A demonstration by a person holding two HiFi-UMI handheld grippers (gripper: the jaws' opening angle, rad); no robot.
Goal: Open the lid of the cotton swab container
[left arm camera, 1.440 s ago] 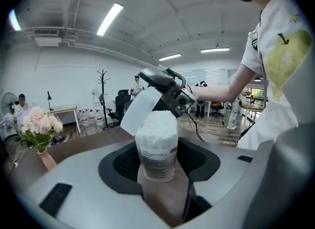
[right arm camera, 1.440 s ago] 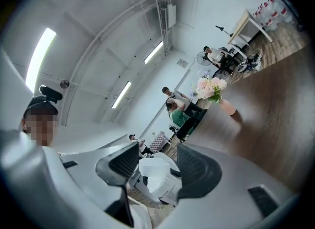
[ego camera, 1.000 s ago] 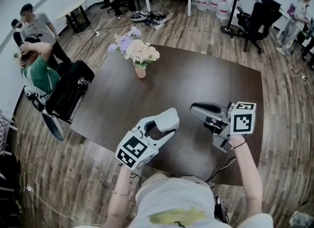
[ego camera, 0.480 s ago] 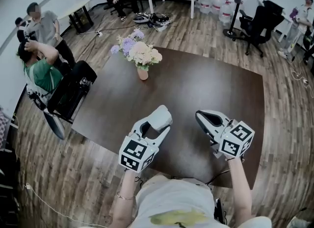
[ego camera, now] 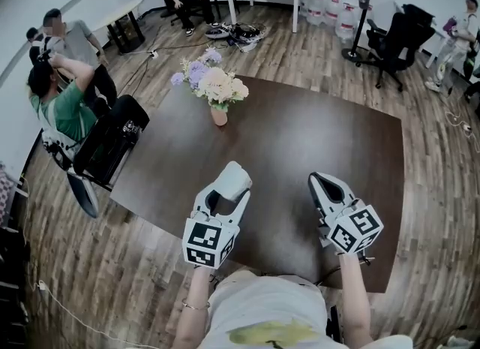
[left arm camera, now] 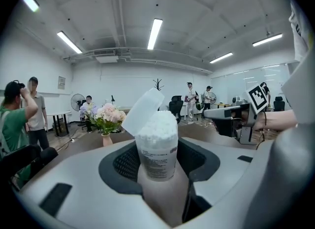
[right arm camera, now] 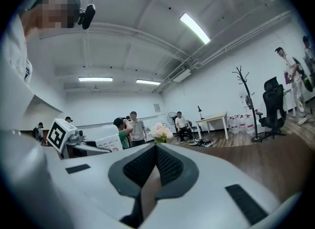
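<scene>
My left gripper (ego camera: 229,184) is shut on the cotton swab container (ego camera: 233,178), held above the near part of the dark table (ego camera: 300,133). In the left gripper view the clear container (left arm camera: 156,147) stands upright between the jaws, packed with white swabs. Its white lid (left arm camera: 141,111) is tipped up and back to the left, standing open. My right gripper (ego camera: 324,183) hovers to the right of it, apart from the container, jaws shut with nothing between them (right arm camera: 155,166). From the right gripper view the container (right arm camera: 106,142) shows at the left.
A vase of flowers (ego camera: 216,88) stands at the table's far left side. A black chair (ego camera: 109,145) and two people are beyond the left edge. The table's near edge runs just under both grippers. More people, chairs and a desk are farther back.
My right gripper swung from pointing left at the container to pointing forward, and drew back towards me. The left gripper with the container turned more upright and shifted slightly left.
</scene>
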